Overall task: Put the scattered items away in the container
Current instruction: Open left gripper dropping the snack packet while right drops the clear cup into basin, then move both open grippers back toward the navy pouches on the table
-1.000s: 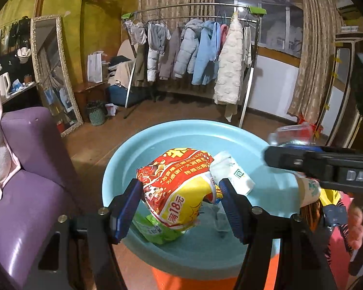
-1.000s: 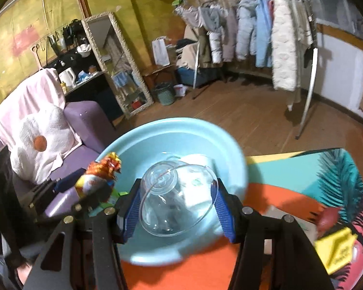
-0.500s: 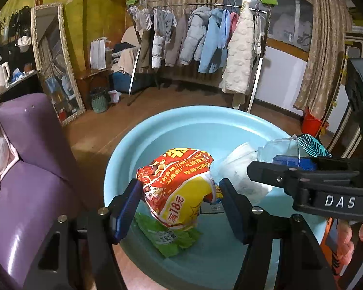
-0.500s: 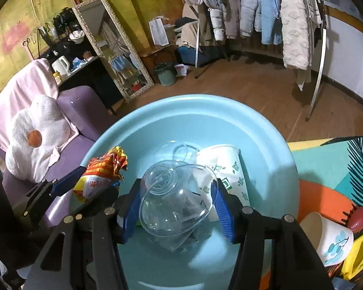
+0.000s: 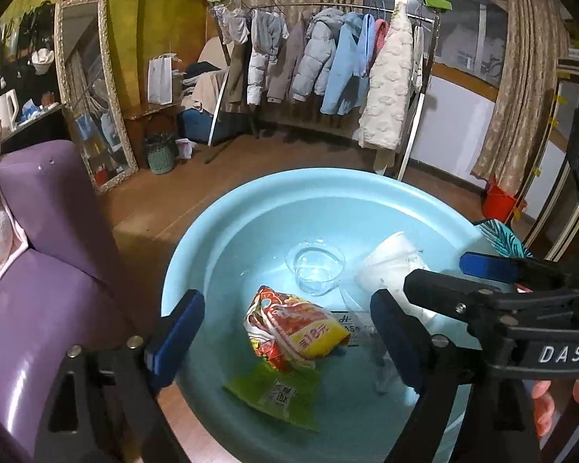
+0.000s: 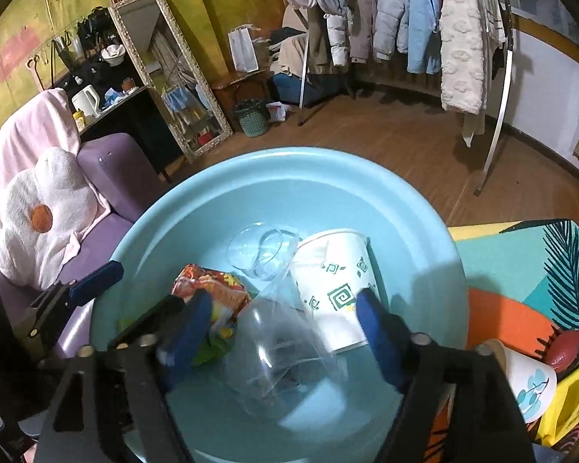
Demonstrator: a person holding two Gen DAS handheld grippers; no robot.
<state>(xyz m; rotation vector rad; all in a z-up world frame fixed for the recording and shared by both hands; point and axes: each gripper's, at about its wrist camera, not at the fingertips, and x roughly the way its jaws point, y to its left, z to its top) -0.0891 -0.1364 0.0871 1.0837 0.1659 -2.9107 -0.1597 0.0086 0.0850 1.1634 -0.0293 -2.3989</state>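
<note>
Both grippers over light-blue basin point(image 5: 220, 231), jaws spread, nothing held: left gripper point(image 5: 285, 339), right gripper point(image 6: 285, 320). I see paper cup point(image 6: 336, 281) on its side in basin, light, crushable; I'd pinch rim gently. Clear plastic cup point(image 6: 285, 351) beside it, slippery, flimsy. Red-yellow snack bag point(image 5: 293, 328) rests on green packet point(image 5: 278, 386), both soft, crinkly; grab by edge. Small clear bowl point(image 5: 314, 270) near centre. More items on patterned mat point(image 6: 521, 262) outside basin.

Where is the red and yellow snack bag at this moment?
The snack bag lies inside the blue basin, on top of a green packet. In the left wrist view it sits between the open fingers, near a clear cup.
</note>
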